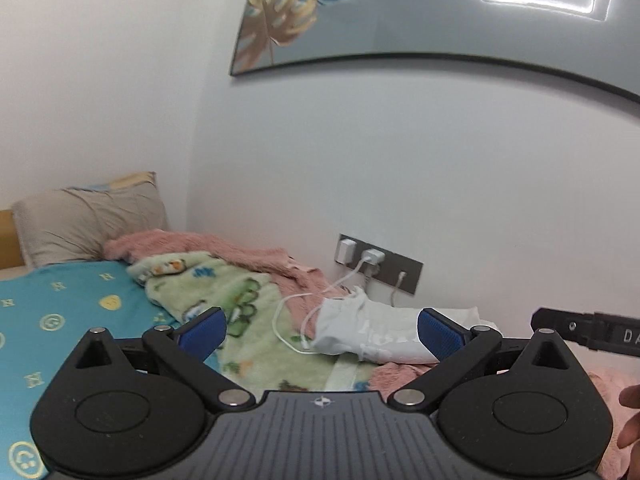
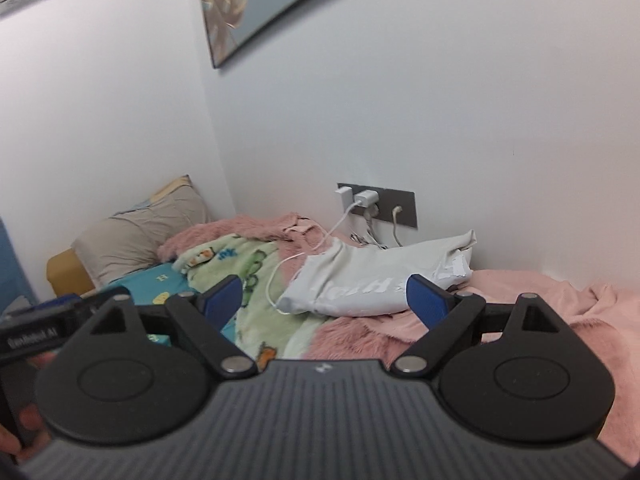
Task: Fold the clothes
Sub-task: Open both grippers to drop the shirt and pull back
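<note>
Garment — white, long axis crosswise — lies ahead of both sets of fingers, all apart and empty; right gripper looks nearer.

Fuzzy pink blanket; smooth white cloth garment; matt black plastic tongs.
</note>
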A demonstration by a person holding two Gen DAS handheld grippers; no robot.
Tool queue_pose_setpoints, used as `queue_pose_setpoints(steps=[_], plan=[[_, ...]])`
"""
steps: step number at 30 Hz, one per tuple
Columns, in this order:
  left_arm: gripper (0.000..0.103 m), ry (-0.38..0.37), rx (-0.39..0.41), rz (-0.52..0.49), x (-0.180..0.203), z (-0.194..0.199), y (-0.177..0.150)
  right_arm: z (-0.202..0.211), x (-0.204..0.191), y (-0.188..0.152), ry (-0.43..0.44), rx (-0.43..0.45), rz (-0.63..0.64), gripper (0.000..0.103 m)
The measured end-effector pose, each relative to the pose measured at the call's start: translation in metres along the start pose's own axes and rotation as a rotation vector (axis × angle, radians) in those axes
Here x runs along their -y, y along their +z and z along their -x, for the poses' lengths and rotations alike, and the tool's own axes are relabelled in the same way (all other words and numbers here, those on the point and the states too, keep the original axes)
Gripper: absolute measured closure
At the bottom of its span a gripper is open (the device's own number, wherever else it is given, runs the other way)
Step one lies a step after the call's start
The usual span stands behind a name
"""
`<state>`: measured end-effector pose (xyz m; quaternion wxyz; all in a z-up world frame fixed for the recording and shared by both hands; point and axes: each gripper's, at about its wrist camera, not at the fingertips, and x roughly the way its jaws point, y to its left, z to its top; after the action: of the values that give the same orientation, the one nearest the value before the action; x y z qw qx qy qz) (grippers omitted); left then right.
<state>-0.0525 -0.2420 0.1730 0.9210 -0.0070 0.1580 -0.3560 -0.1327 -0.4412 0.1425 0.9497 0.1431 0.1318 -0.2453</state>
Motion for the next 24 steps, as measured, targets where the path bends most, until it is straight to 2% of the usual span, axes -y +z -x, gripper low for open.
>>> queue_pose_setpoints(steps=[5,9,17,24], plan=[[0.000,0.028,0.047,-0.036,-0.006,0.050,-0.008,0.028,-0.017,-0.018,0.016,0.027,0.031,0.013],[0.000,0.024,0.056,-0.060,-0.008,0.069,-0.020,0.039,-0.024,-0.029,0.019,0.050,0.044,0.013],[0.000,0.030,0.104,0.004,-0.018,0.086,-0.032,0.038,-0.036,-0.047,0.007,0.077,0.107,0.013],[0.000,0.041,0.094,-0.043,-0.015,0.084,-0.042,0.037,-0.037,-0.052,-0.015,0.089,0.138,0.013]])
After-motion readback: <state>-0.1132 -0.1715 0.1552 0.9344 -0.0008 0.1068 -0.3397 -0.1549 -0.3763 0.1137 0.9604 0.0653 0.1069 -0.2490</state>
